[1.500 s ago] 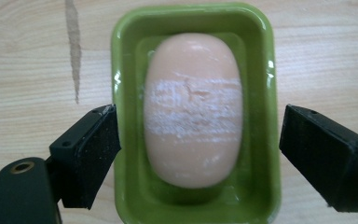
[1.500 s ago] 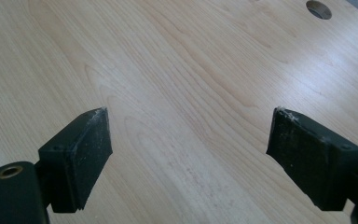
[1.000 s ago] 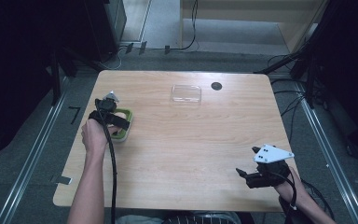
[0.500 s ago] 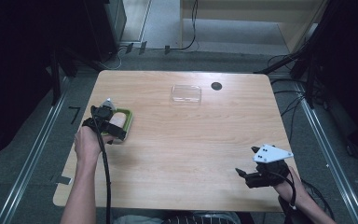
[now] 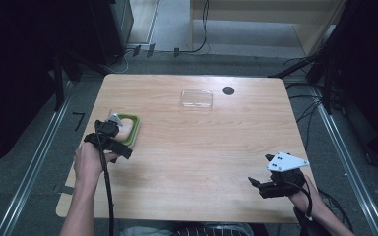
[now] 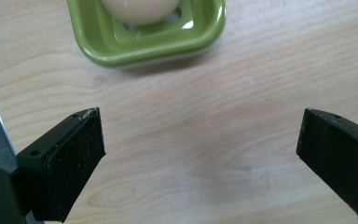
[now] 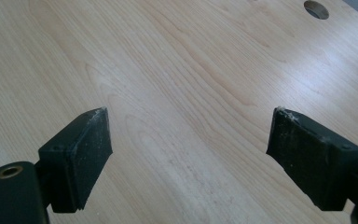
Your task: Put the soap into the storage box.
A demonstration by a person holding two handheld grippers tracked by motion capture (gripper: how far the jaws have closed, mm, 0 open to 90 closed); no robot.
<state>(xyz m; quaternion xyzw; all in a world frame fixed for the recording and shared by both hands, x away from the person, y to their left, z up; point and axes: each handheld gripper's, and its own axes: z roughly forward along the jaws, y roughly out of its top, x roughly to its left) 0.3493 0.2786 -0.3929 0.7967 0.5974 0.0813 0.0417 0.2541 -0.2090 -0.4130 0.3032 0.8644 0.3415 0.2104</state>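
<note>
We've got a wide bare run of worktop (image 5: 192, 162) between our two grippers, nothing lying across the middle. On our left side the green dish (image 5: 130, 130) with the pale round lump (image 6: 140, 8) in it sits near the worktop's left edge, just ahead of the left gripper (image 5: 109, 133), whose fingers (image 6: 63, 163) stand spread over bare wood. Up at the far side a clear shallow tray (image 5: 196, 99) and a dark round hole (image 5: 228, 90) sit near each other. Ahead of the right gripper (image 5: 261, 186), fingers (image 7: 77, 154) apart, we see bare wood all the way.
</note>
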